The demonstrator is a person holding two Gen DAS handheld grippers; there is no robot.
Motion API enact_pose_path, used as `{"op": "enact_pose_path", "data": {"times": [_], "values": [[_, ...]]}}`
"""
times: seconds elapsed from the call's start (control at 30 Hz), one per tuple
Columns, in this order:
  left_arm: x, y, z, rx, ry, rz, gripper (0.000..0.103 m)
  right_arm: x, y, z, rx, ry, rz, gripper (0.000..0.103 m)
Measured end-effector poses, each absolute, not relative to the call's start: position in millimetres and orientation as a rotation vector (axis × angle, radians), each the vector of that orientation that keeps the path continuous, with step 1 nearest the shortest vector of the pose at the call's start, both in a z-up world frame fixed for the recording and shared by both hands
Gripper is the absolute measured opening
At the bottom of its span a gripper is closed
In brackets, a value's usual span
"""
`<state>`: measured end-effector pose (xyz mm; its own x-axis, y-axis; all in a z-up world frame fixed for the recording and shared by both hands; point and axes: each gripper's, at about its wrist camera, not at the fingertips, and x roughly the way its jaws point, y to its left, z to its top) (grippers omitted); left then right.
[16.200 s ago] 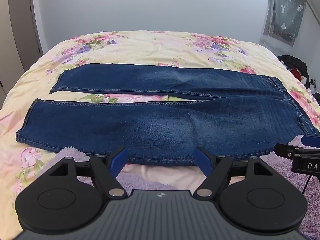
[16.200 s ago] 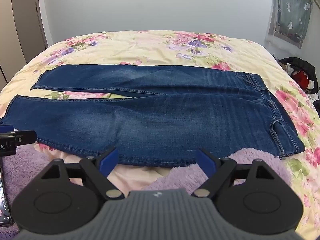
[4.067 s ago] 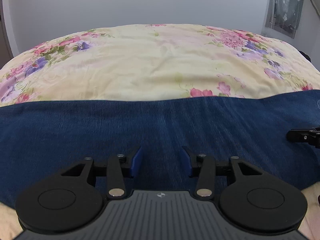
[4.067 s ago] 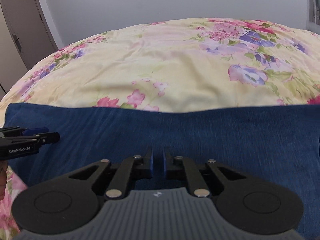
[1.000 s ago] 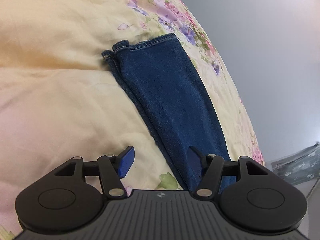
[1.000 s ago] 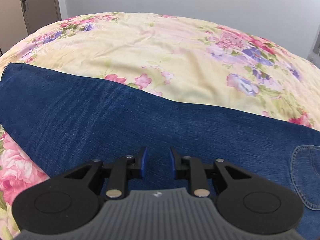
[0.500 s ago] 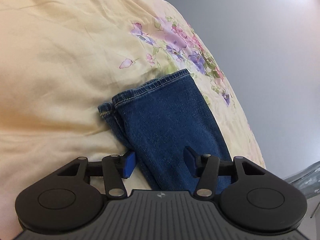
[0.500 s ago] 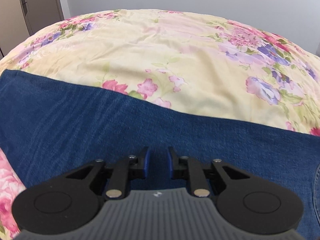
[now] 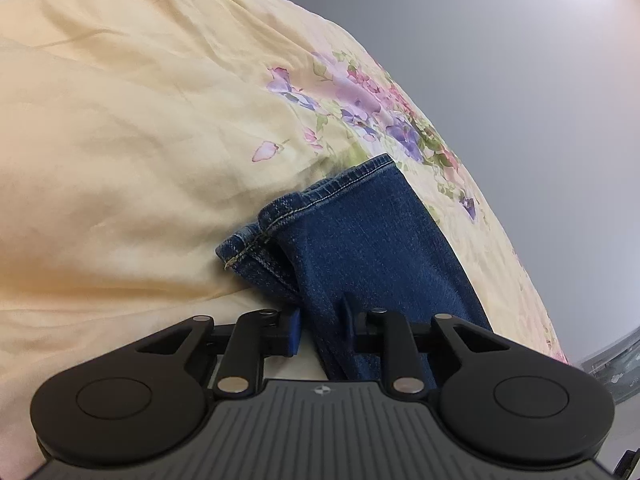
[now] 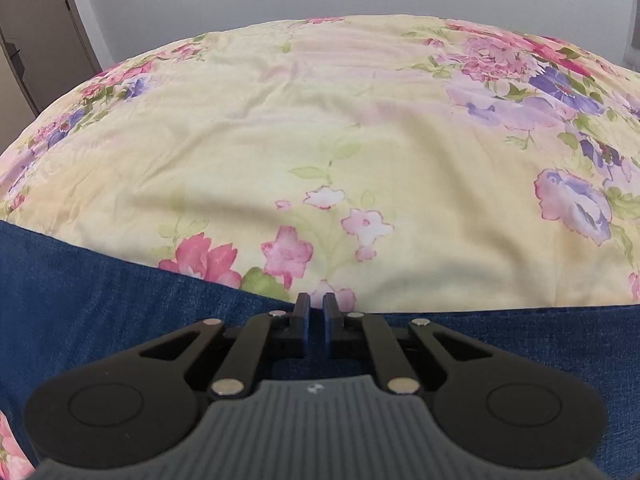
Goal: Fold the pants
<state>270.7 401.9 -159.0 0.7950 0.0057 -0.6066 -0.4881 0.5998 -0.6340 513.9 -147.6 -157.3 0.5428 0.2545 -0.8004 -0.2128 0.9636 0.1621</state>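
pinch both ends before the lengthwise fold

the pants (image 9: pixel 372 248) lie on the bed (image 9: pixel 120 128), already doubled leg on leg into one long strip. in the left wrist view the stacked hems sit at the middle of the frame and the denim runs down toward the lower middle. in the right wrist view the strip crosses the lower part of the frame, with the flowered cover above it.

the left tongs (image 9: pixel 320 330) are closing on the side edge of the legs, a little behind the hems. the denim is between the blue pads, but a small gap shows at the left pad, so the pinch looks not yet complete. the right tongs (image 10: pixel 316 318) are together at the far edge of the strip; whether they hold any cloth cannot be told, because the tips cover that place.

i judge the step is to take hold for the next fold. to do it well, the left tongs should catch both legs, also the lower hem that sticks out to the left. the right side may need a deeper bite of the edge. lifting both ends evenly should keep the layers from sliding apart.
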Motion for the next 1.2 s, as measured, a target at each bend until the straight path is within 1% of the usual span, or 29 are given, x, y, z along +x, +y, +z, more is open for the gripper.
{"op": "enact_pose_path", "data": {"times": [0.17, 0.3, 0.4, 0.67, 0.83, 1.0, 1.2], "values": [[265.3, 408.1, -164.8, -0.939, 0.587, 0.295, 0.028, 486.8, -141.5, -138.5, 0.079, 0.964, 0.342, 0.0], [264.5, 408.1, -165.9, -0.958, 0.574, 0.304, 0.027, 456.4, -135.5, -144.2, 0.107, 1.043, 0.34, 0.0], [265.5, 407.1, -163.1, -0.939, 0.576, 0.295, 0.019, 424.0, -139.0, -149.0, 0.118, 1.058, 0.324, 0.0], [268.1, 402.6, -154.6, -0.899, 0.594, 0.315, 0.014, 354.8, -157.3, -149.7, 0.198, 1.059, 0.289, 0.0], [273.0, 395.4, -147.5, -0.852, 0.612, 0.341, 0.01, 344.0, -149.6, -159.2, 0.125, 1.076, 0.295, 0.0], [271.9, 381.1, -120.4, -0.764, 0.586, 0.345, 0.009, 354.0, -149.0, -164.5, 0.133, 1.117, 0.29, 0.0], [275.5, 327.7, -55.0, -0.511, 0.523, 0.283, 0.008, 360.7, -153.7, -158.4, 0.152, 1.153, 0.305, 0.0]]}}
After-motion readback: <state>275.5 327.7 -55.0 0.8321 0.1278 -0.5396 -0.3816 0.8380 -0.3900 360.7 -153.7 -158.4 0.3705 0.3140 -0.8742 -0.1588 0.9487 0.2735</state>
